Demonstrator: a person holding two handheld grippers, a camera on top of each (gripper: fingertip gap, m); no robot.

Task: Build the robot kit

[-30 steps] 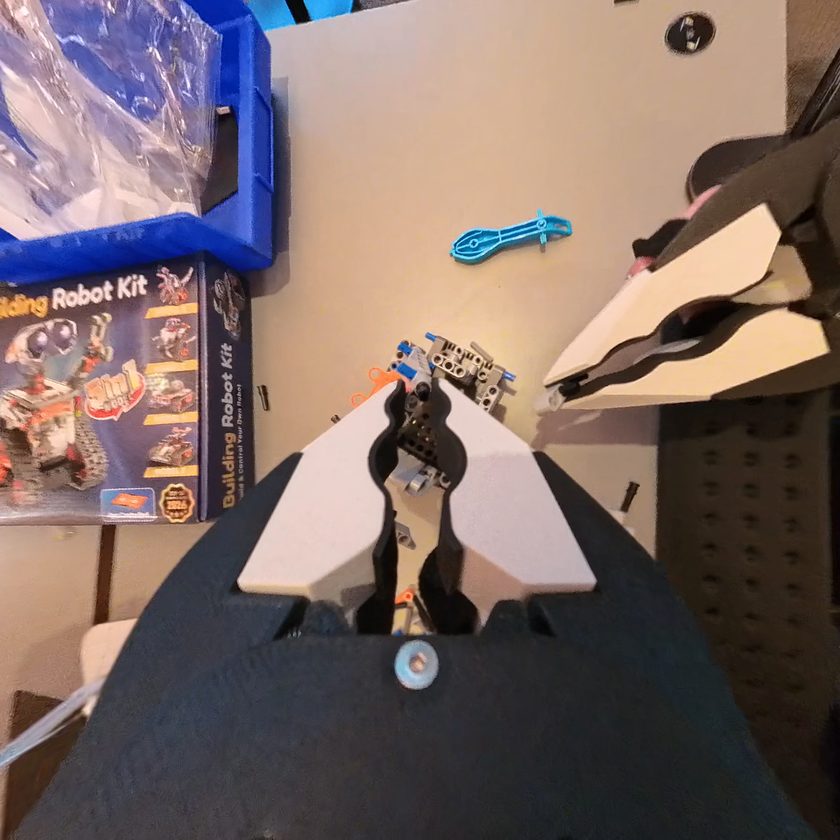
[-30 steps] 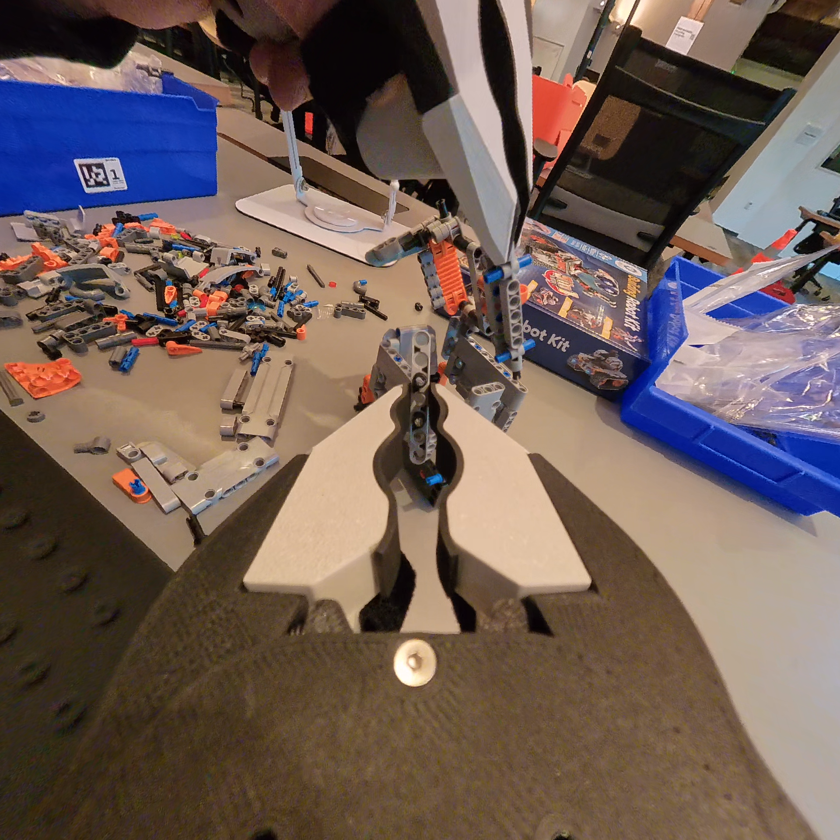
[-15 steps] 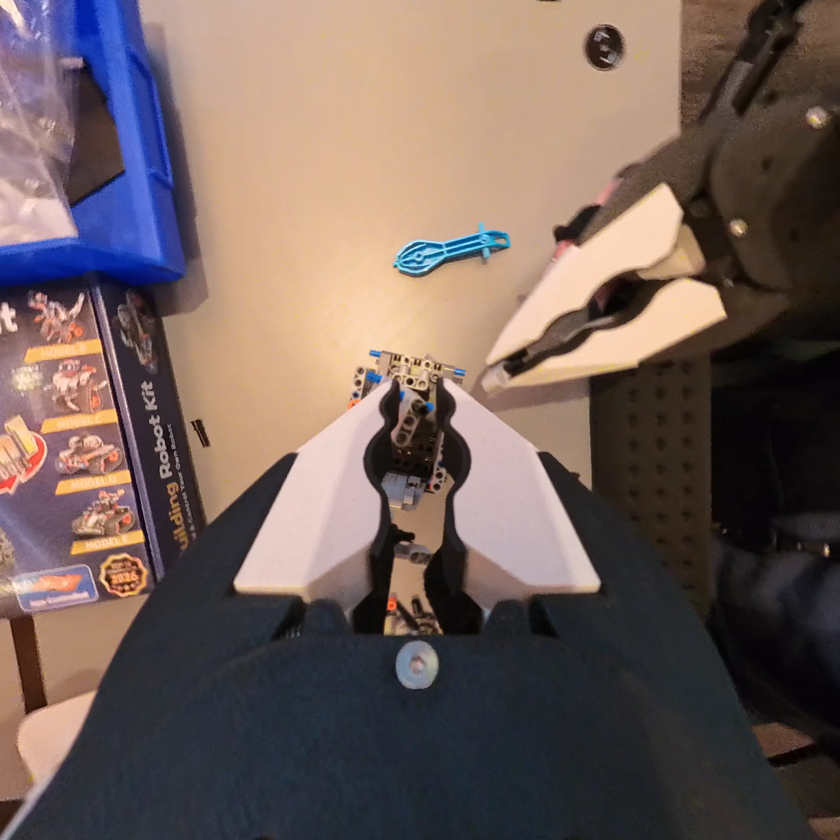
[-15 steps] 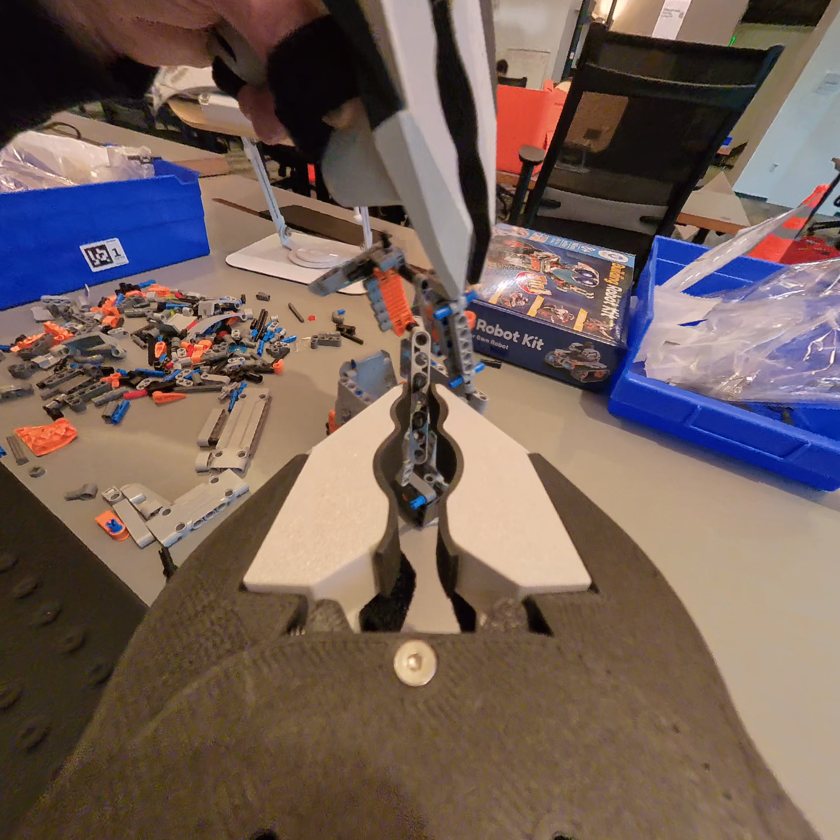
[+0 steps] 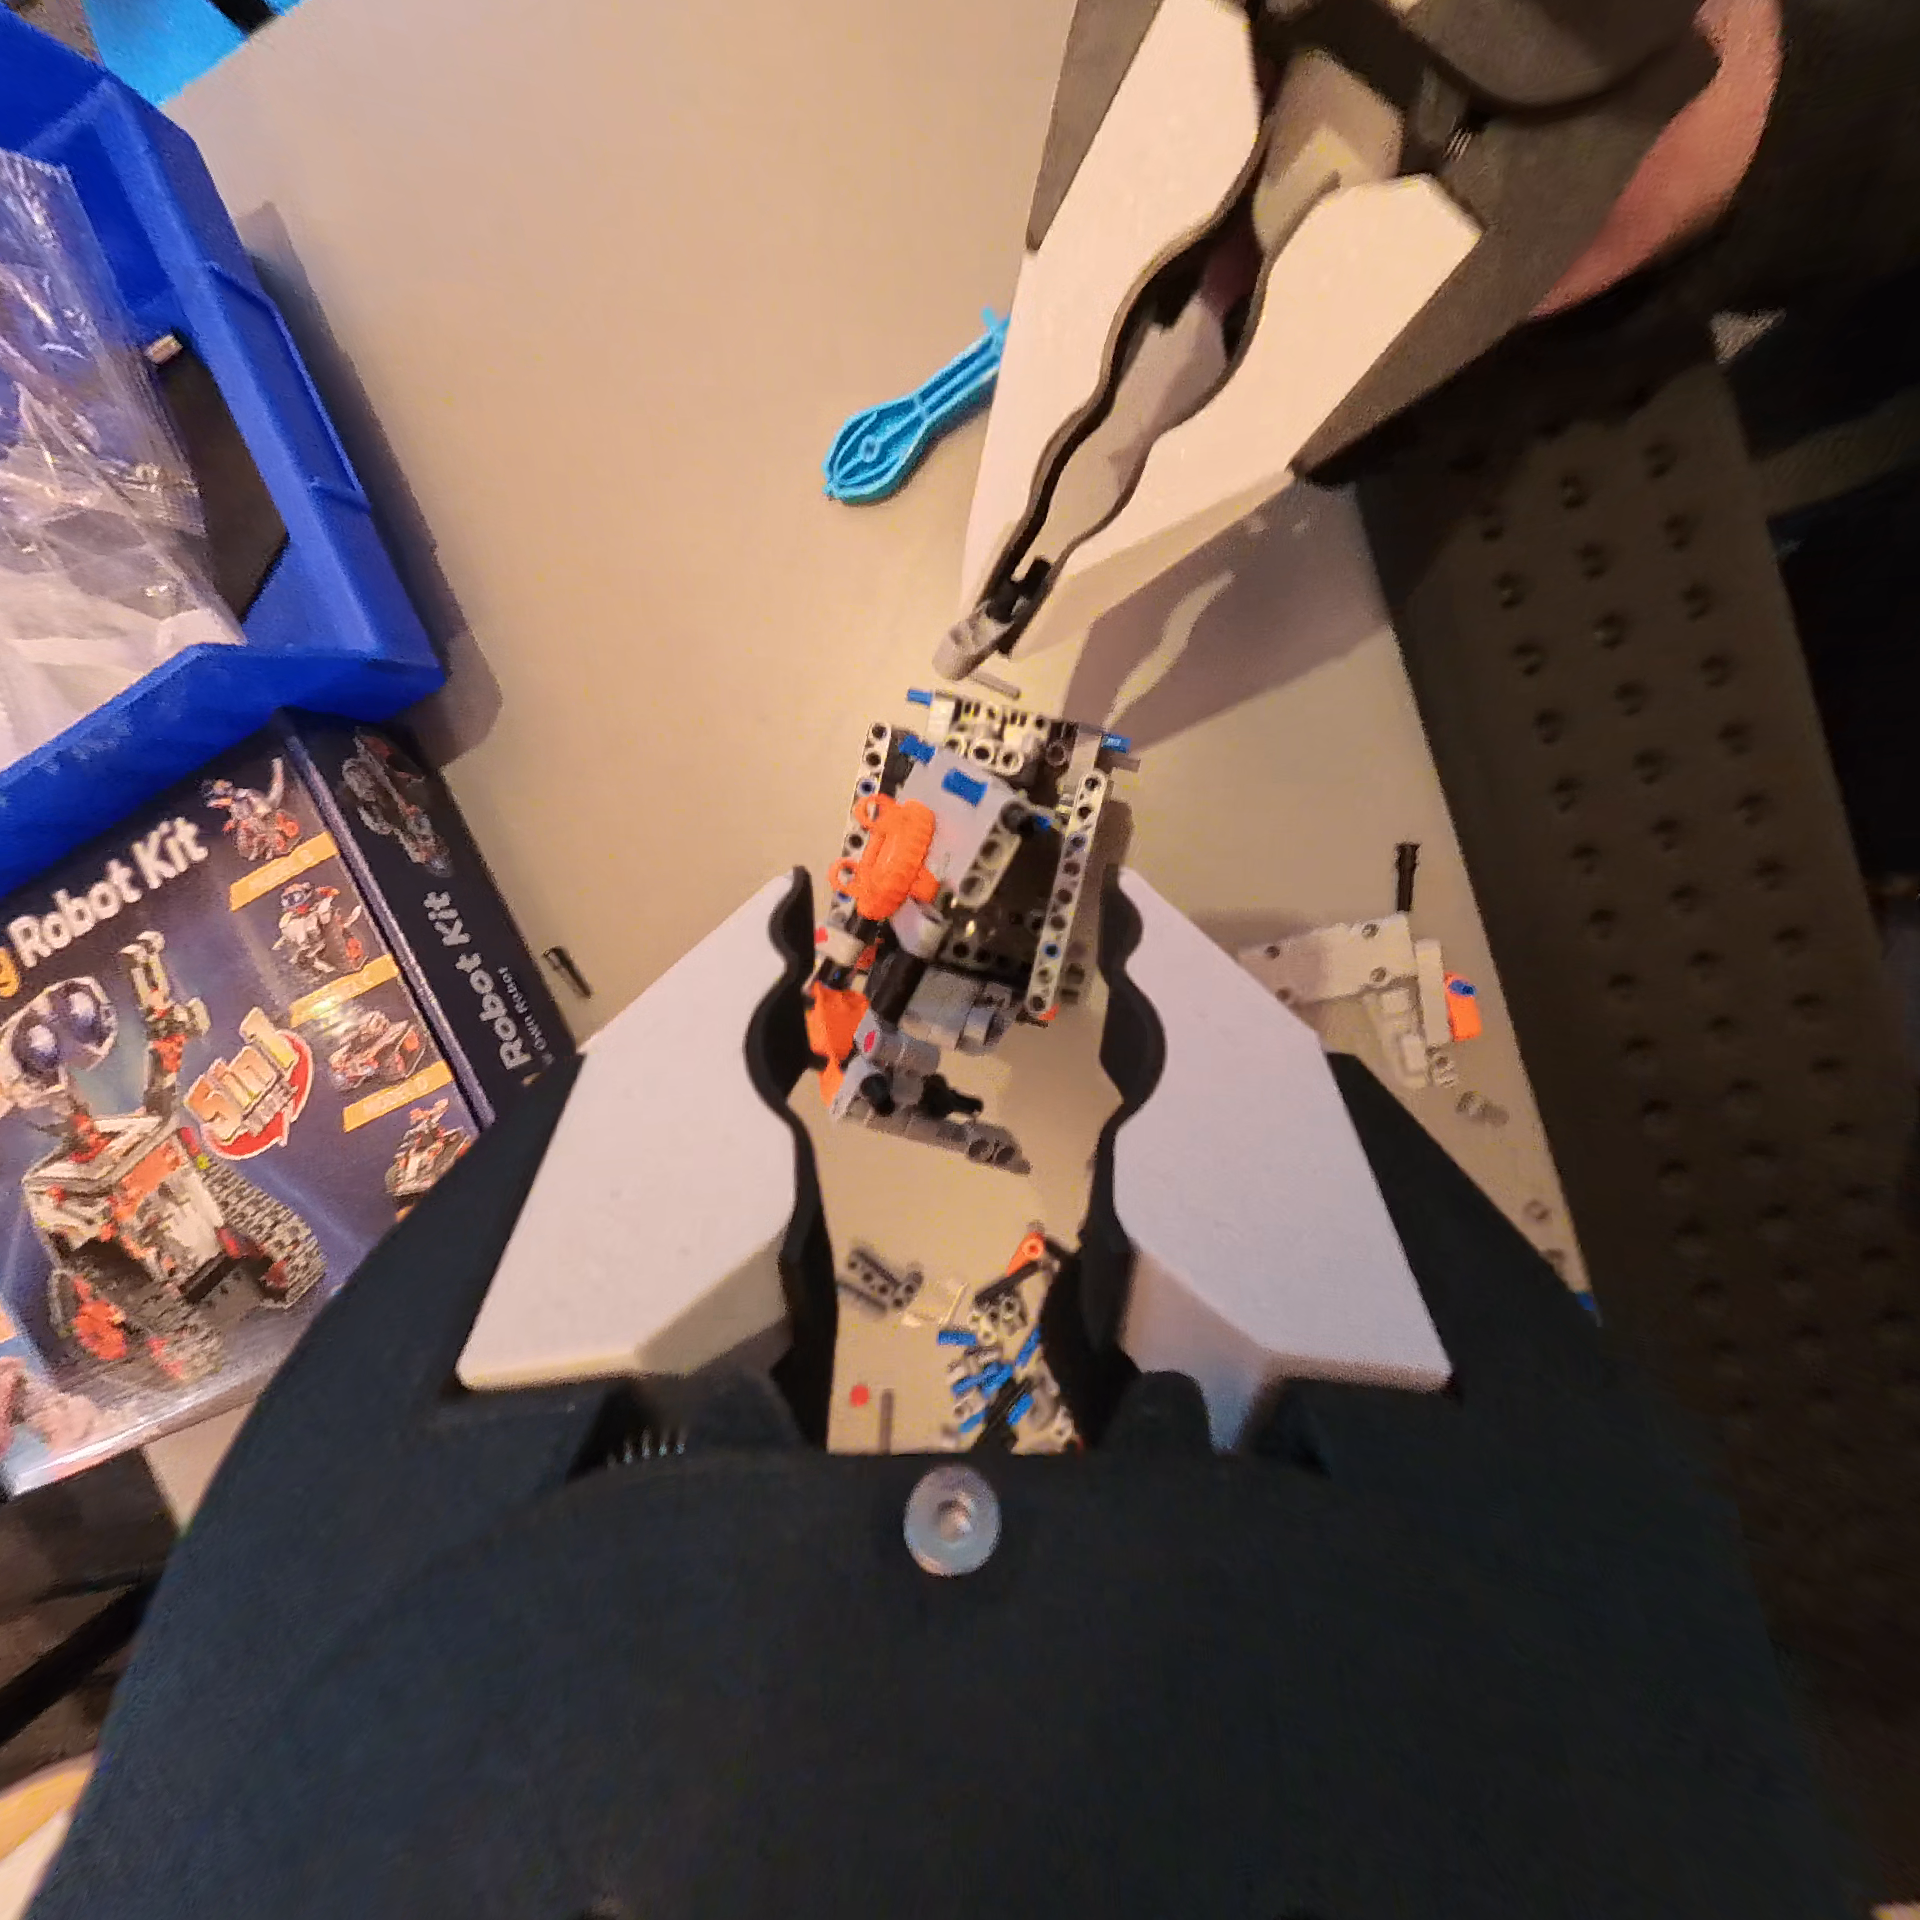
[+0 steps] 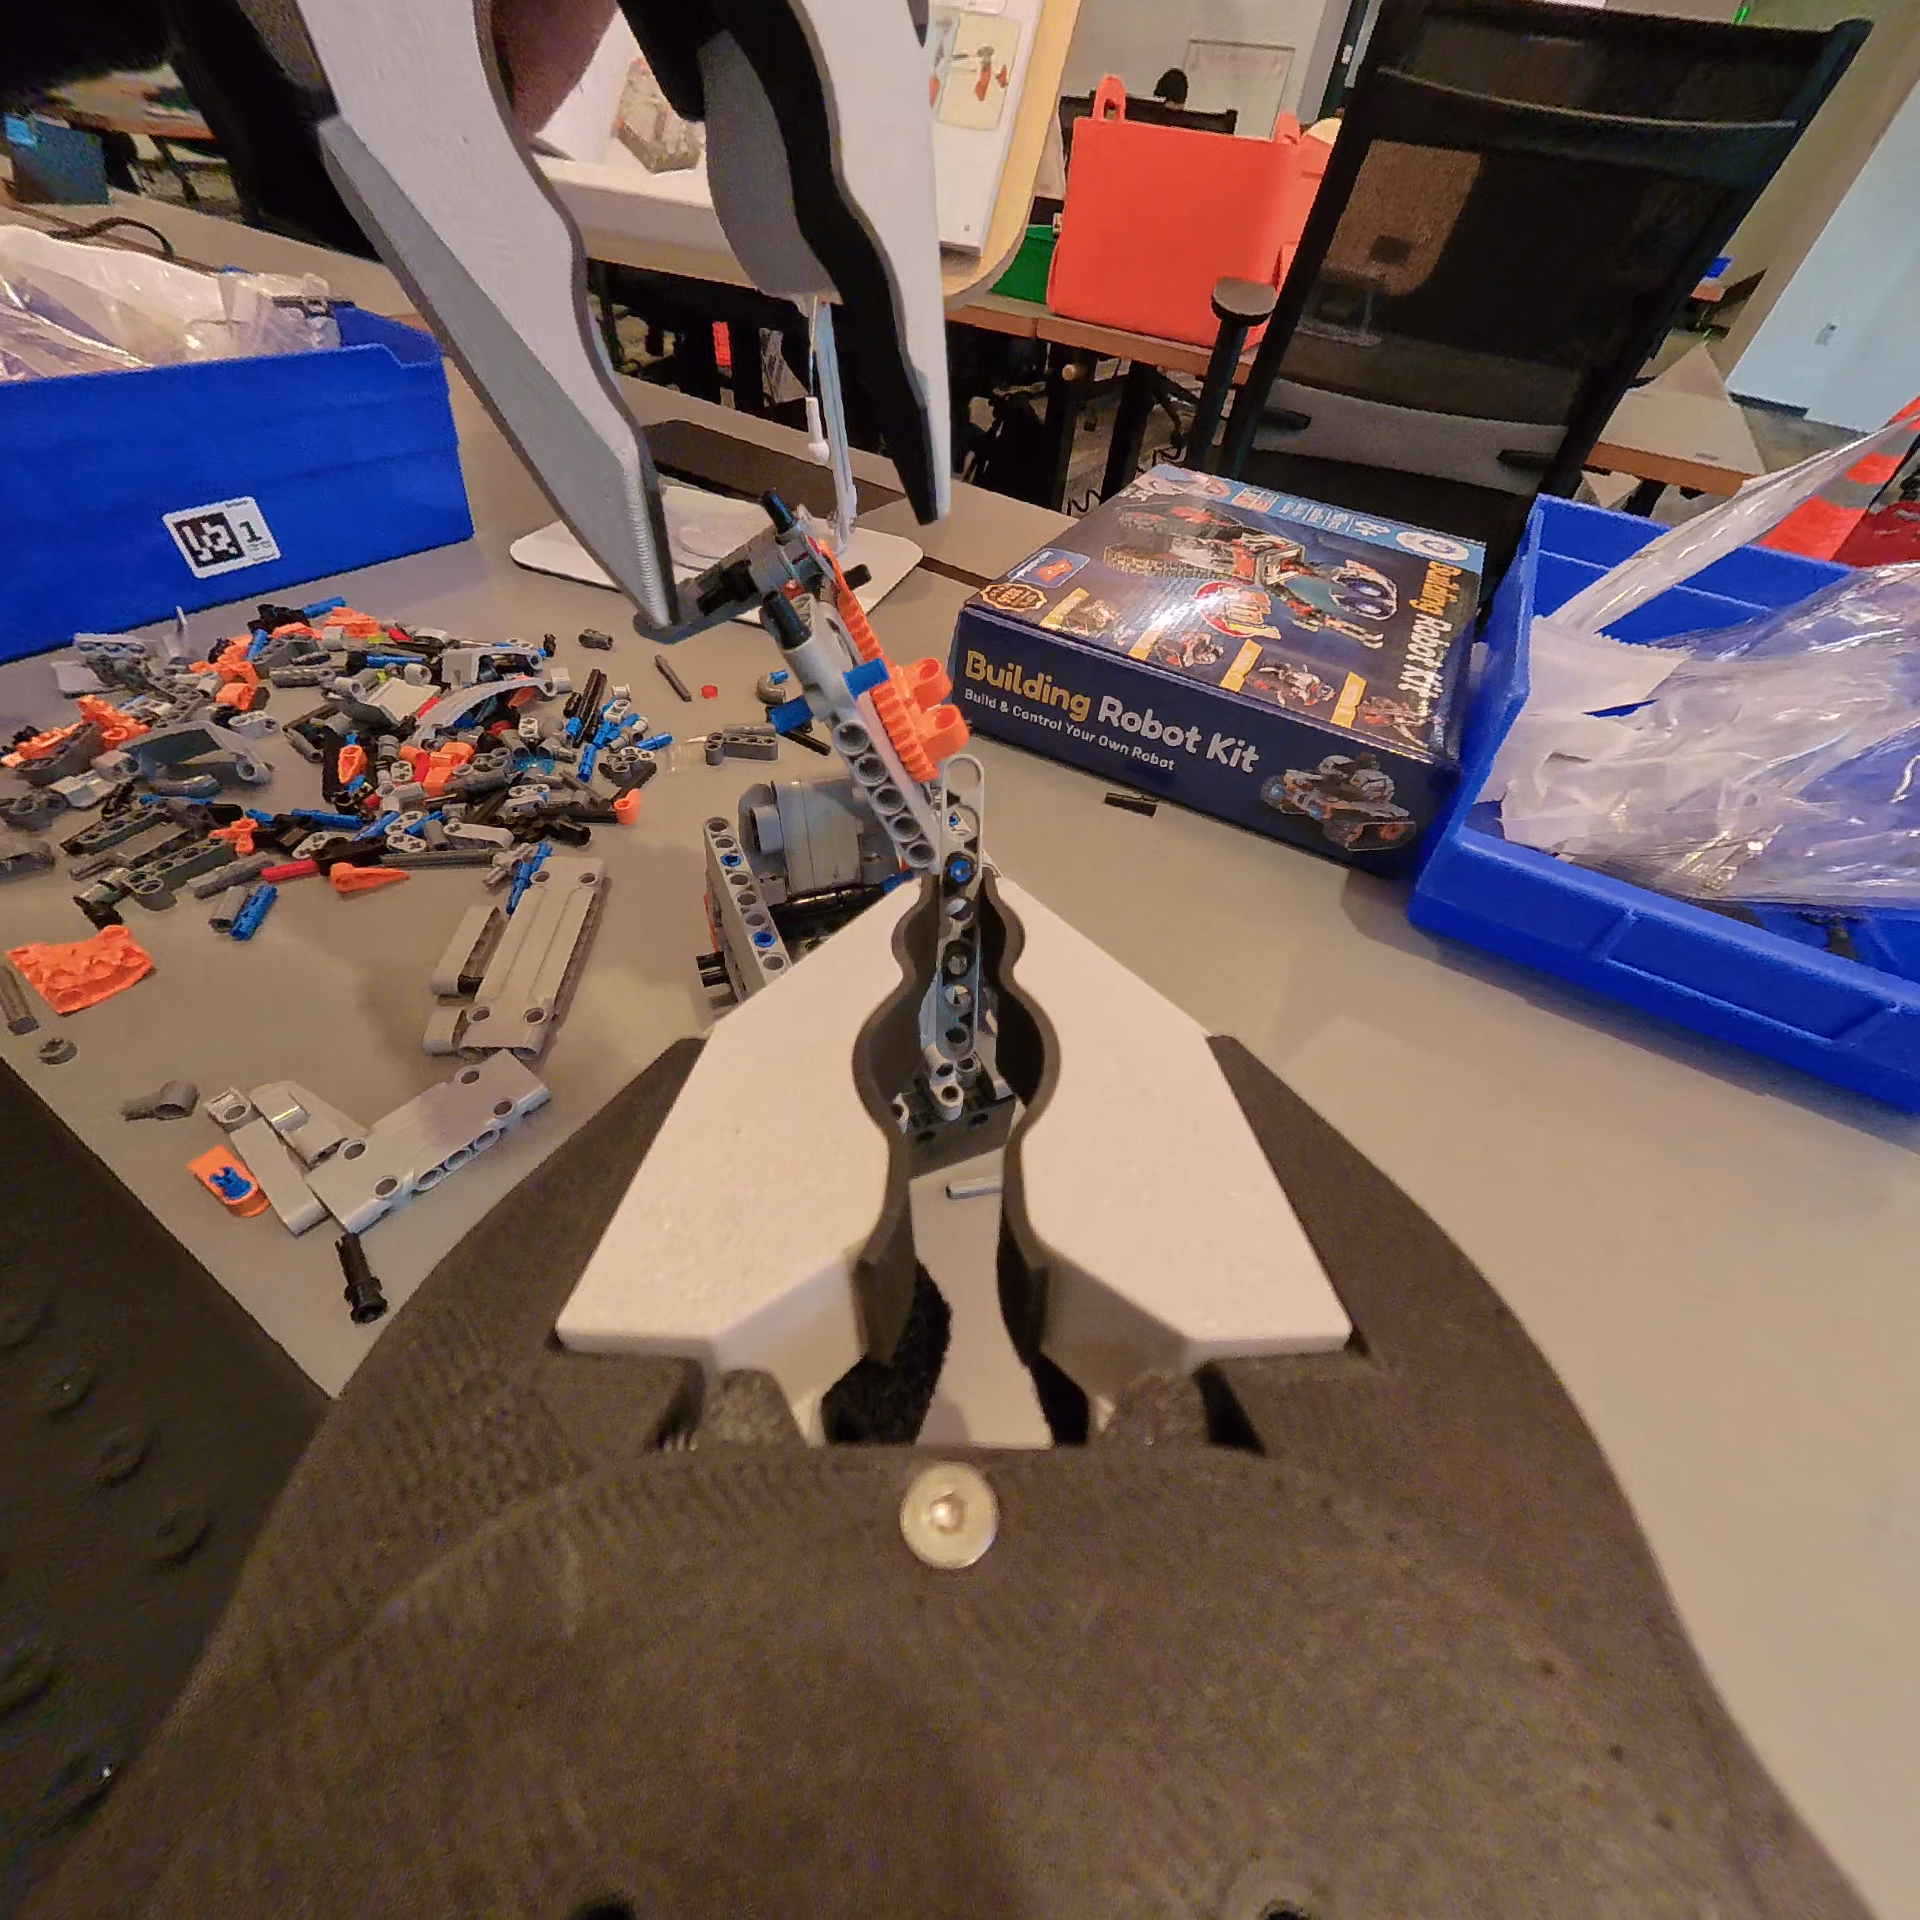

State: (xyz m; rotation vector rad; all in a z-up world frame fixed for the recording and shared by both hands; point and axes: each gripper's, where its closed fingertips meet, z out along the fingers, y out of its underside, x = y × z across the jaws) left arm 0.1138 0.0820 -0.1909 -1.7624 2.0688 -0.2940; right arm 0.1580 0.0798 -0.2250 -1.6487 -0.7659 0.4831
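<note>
A grey, black and orange brick assembly (image 5: 966, 883) stands on the grey table (image 5: 644, 364). Its jointed arm with an orange toothed piece (image 6: 899, 717) leans up and to the left. My left gripper (image 5: 956, 904) is open, its jaws wide apart on either side of the assembly from above. In the right wrist view, the left gripper (image 6: 790, 561) has one fingertip (image 6: 644, 582) close to the arm's top end. My right gripper (image 6: 956, 899) is shut on a grey perforated beam (image 6: 956, 935), whose far end meets the arm. In the left wrist view, the right gripper (image 5: 997, 613) hovers just beyond the assembly.
A robot kit box (image 6: 1216, 665) and a blue bin (image 6: 1662, 966) with plastic bags lie to the right. A pile of loose bricks (image 6: 364, 748), grey panels (image 6: 520, 956) and another blue bin (image 6: 229, 457) lie to the left. A blue tool (image 5: 904, 416) lies beyond, and a black perforated mat (image 5: 1610, 831) borders the table. Spacing between my two grippers at the tips: around 7 cm.
My left gripper has opened and let go of the assembly. The right gripper has swung in closer above it, still holding the grey beam.
</note>
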